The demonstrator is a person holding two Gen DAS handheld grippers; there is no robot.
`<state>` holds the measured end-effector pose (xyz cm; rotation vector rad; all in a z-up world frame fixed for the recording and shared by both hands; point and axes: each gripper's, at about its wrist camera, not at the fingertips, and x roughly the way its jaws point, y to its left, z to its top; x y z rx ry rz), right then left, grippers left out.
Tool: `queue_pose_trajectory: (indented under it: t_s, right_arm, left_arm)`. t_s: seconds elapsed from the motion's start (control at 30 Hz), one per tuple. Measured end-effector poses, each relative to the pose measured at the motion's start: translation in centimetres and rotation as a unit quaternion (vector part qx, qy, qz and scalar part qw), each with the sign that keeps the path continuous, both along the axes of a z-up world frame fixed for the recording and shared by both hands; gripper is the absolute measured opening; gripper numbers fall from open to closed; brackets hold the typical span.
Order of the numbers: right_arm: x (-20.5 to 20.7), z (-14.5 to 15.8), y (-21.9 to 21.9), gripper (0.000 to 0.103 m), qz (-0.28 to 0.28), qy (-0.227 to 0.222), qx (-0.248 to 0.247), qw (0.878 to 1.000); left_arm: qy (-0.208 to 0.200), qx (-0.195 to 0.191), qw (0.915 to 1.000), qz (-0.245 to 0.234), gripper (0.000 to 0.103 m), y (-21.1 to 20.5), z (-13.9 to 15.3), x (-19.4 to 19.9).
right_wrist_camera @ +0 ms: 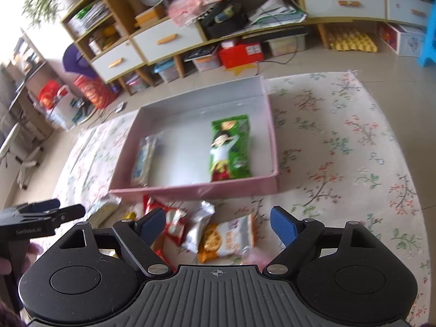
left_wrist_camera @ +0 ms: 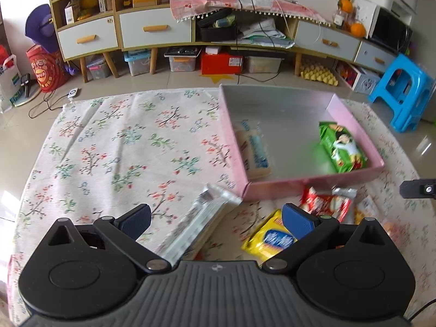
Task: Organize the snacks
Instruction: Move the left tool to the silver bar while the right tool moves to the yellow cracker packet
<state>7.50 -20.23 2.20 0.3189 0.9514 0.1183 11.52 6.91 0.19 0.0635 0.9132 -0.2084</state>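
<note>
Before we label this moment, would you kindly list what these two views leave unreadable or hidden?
- Print on the pale packet in the pink box: left wrist view, blurred; the box wall hides part of it.
- Yellow packet: left wrist view, lower end covered by the left tongs.
- Red-and-white packet: right wrist view, partly behind the right tongs, blurred.
- Silver packet: left wrist view, smeared.

bright daylight, motion blur, fisheye bending at edges
</note>
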Motion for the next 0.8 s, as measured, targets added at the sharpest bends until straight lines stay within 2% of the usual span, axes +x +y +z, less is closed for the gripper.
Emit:
queue_pose_trajectory:
  t_s: [0.17, 0.4, 0.6, 0.8]
  right_arm:
    - [-0.3, -0.1, 2.3, 0.088, 0.032, 0.0, -0.011, 0.999]
    - [-0.4, -0.6, 6.2, 0.089, 0.092, -0.016, -0.025, 0.995]
    - [-0.6, -1.2, 9.2, 0.089, 0.154, -0.045, -0.031, 0.987]
    - [-1.0, -2.0, 12.1, 0.089, 0.212, -0.059, -0.038, 0.975]
  left_arm:
    - [-0.001, 0.02, 0.9998, -0.003, 0.102, 1.1, -0.6, -0.3]
    - [-0.009, 0.021, 0.9995, -0.021, 0.102, 2.9, -1.3, -1.0]
    - [-0.021, 0.03, 0.9981, -0.049, 0.102, 4.3, -2.3, -1.4]
    - [-0.015, 0.015, 0.9975, -0.068, 0.102, 5.2, -3.2, -1.2]
